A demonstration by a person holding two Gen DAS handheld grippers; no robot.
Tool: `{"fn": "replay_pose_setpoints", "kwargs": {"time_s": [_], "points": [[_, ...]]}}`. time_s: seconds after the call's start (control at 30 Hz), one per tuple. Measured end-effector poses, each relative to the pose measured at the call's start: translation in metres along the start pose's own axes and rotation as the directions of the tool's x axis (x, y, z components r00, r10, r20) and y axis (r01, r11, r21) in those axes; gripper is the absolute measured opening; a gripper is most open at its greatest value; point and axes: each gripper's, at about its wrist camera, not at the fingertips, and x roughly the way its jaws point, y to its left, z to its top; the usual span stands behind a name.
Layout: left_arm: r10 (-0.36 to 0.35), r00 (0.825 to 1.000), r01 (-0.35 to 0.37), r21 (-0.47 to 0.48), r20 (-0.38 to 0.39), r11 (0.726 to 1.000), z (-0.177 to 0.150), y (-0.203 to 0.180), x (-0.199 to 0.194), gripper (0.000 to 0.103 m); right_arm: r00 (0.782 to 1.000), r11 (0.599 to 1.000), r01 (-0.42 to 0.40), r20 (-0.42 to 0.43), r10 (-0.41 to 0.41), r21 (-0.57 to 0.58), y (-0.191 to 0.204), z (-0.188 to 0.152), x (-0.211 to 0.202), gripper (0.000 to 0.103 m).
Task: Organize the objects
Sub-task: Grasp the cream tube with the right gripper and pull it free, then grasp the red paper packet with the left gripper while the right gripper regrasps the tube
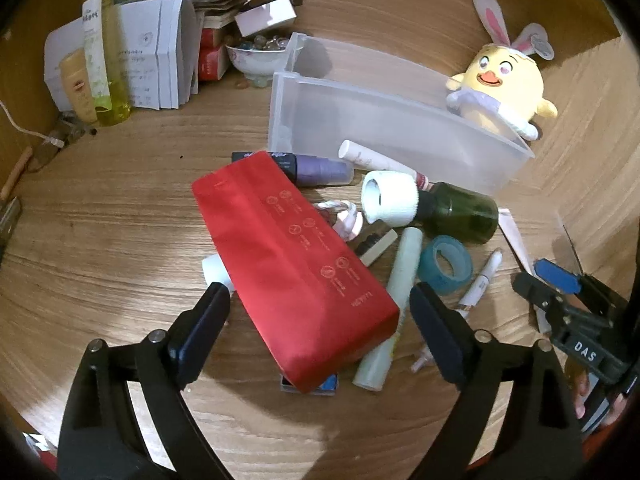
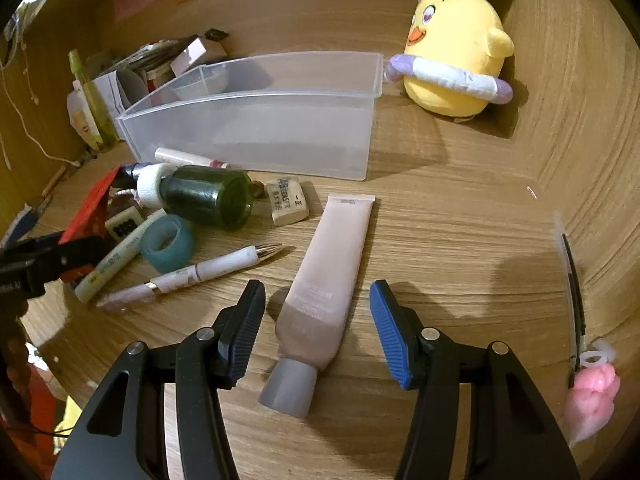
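Note:
A red pouch (image 1: 296, 268) lies slantwise on top of a pile of small items on the wooden desk. My left gripper (image 1: 320, 312) stands open around its near end, with both pads clear of it. A pale pink tube (image 2: 328, 284) with a grey cap lies on the desk in the right wrist view. My right gripper (image 2: 318, 320) is open astride the tube's lower half, and its blue pads do not touch it. A clear plastic bin (image 1: 384, 120) (image 2: 256, 128) stands behind the pile. In the left wrist view the right gripper (image 1: 560, 292) shows at the right edge.
The pile holds a green bottle (image 1: 460, 212) (image 2: 208, 200), a roll of blue tape (image 1: 446, 266) (image 2: 168, 244), a pen (image 2: 208, 272), an eraser (image 2: 290, 200) and a pale green tube (image 1: 396, 300). A yellow plush chick (image 1: 504, 88) (image 2: 452, 60) sits by the bin. Boxes and bottles (image 1: 104, 60) crowd the back left.

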Motion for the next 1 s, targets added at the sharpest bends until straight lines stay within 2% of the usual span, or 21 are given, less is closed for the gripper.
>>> {"fn": "replay_pose_setpoints", "kwargs": {"time_s": [0.07, 0.13, 0.23, 0.27, 0.4, 0.57, 0.9, 0.93, 1.0], "points": [[-0.001, 1.0, 0.001, -0.013, 0.007, 1.0, 0.0, 0.003, 0.001, 0.092, 1.0, 1.0, 0.018, 0.01, -0.018, -0.006, 0.001, -0.002, -0.001, 0.045], [-0.004, 1.0, 0.004, -0.024, 0.007, 1.0, 0.0, 0.006, 0.003, 0.083, 0.999, 0.999, 0.035, 0.018, -0.035, -0.011, 0.001, -0.003, -0.002, 0.03], [-0.006, 1.0, 0.006, -0.02, 0.015, 1.0, 0.0, 0.007, 0.001, 0.067, 0.999, 0.999, 0.039, 0.027, -0.039, -0.007, 0.0, -0.006, -0.005, 0.021], [-0.011, 1.0, 0.011, -0.022, 0.016, 1.0, 0.0, 0.007, 0.001, 0.065, 0.999, 0.999, 0.041, 0.031, -0.041, -0.003, -0.001, -0.007, -0.006, 0.018], [-0.006, 1.0, 0.007, -0.035, 0.026, 0.999, -0.002, 0.009, -0.001, 0.063, 0.998, 0.999, 0.034, 0.044, -0.035, 0.021, -0.005, -0.009, -0.009, 0.016], [0.012, 0.998, -0.011, -0.028, 0.064, 1.0, -0.004, 0.009, -0.014, 0.063, 0.997, 0.999, 0.037, 0.072, -0.04, 0.041, -0.007, -0.01, -0.018, 0.009], [0.007, 0.987, -0.01, 0.02, 0.163, 1.0, -0.001, -0.004, -0.048, 0.061, 0.989, 0.999, 0.016, 0.147, -0.021, 0.04, -0.002, -0.002, -0.04, 0.008], [0.002, 0.985, -0.007, 0.026, 0.173, 1.0, 0.0, -0.006, -0.051, 0.041, 0.988, 0.999, 0.013, 0.151, -0.019, 0.039, -0.001, -0.001, -0.041, 0.008], [-0.008, 0.987, 0.0, 0.049, 0.161, 0.999, 0.002, -0.01, -0.052, 0.028, 0.988, 0.999, 0.003, 0.157, -0.009, 0.038, 0.001, 0.001, -0.043, 0.008]]}}
